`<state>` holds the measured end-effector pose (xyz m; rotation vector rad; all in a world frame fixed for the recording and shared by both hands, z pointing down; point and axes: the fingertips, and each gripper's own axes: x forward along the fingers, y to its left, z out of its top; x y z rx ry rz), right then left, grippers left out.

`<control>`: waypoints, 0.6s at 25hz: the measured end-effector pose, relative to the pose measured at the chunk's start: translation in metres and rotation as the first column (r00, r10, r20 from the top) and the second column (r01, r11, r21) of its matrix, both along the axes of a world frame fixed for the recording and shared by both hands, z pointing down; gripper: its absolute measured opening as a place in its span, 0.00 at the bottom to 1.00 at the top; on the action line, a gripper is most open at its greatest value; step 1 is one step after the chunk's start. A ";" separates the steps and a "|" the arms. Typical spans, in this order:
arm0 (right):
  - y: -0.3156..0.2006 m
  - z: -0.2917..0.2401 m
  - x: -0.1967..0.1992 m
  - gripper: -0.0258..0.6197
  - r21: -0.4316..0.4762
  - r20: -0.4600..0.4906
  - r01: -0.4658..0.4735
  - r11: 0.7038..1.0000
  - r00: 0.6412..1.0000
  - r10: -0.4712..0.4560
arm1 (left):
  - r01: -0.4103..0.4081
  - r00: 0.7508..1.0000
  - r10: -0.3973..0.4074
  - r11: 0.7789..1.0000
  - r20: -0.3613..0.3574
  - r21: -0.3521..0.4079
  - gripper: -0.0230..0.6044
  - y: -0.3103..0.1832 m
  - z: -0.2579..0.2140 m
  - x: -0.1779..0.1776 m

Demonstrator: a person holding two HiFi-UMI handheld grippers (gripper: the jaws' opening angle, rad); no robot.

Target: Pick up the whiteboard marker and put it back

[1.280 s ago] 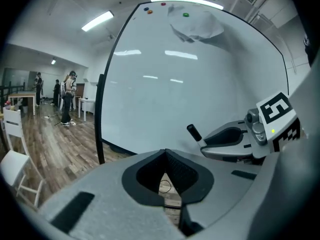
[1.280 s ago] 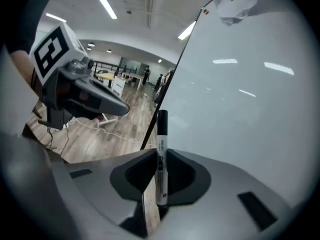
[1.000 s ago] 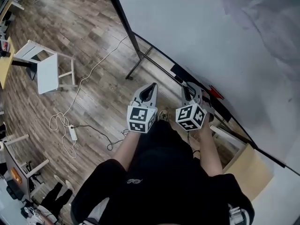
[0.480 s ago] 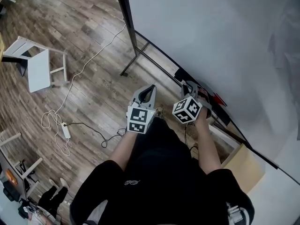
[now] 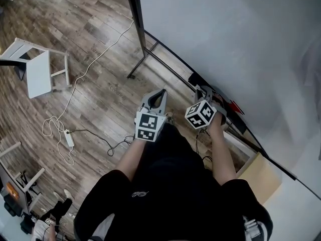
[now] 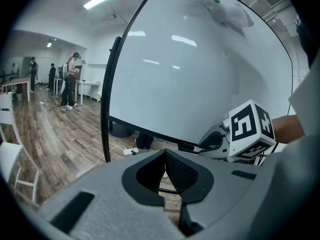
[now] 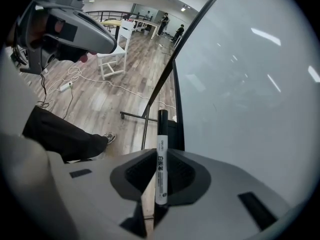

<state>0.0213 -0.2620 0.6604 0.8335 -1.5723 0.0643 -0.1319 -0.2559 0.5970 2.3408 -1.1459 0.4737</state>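
A white whiteboard marker (image 7: 161,164) with a black cap stands upright between the pads of my right gripper (image 7: 161,179), which is shut on it. In the head view that gripper (image 5: 204,93) points down at the ledge (image 5: 247,130) along the bottom edge of the big whiteboard (image 5: 225,29); the marker itself is hidden there. My left gripper (image 5: 159,97) hangs beside it over the floor, left of the board. Its jaws (image 6: 166,165) are shut with nothing between them.
A black eraser (image 5: 195,79) and a red item (image 5: 234,106) lie on the ledge. The board's black stand leg (image 5: 143,60) crosses the wooden floor. A white chair (image 5: 39,73), a cable with a power strip (image 5: 68,137) and a wooden tabletop (image 5: 262,178) are around.
Both grippers have sunk a little. The right one has tipped further down toward the board's ledge, still holding the marker. The head view has shifted slightly.
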 end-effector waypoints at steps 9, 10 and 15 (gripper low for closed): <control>-0.002 0.008 0.001 0.12 -0.037 0.000 -0.014 0.999 1.000 0.014 | -0.008 1.000 0.008 1.000 0.002 -0.005 0.05 -0.001 0.004 0.004; -0.002 0.008 0.001 0.12 -0.042 0.006 -0.017 0.999 1.000 0.017 | -0.006 1.000 0.006 1.000 0.003 -0.006 0.05 -0.002 0.004 0.003; -0.007 0.010 -0.001 0.12 -0.060 0.032 -0.029 0.998 0.999 0.031 | 0.000 1.000 0.000 1.000 0.008 -0.011 0.05 -0.009 0.007 -0.002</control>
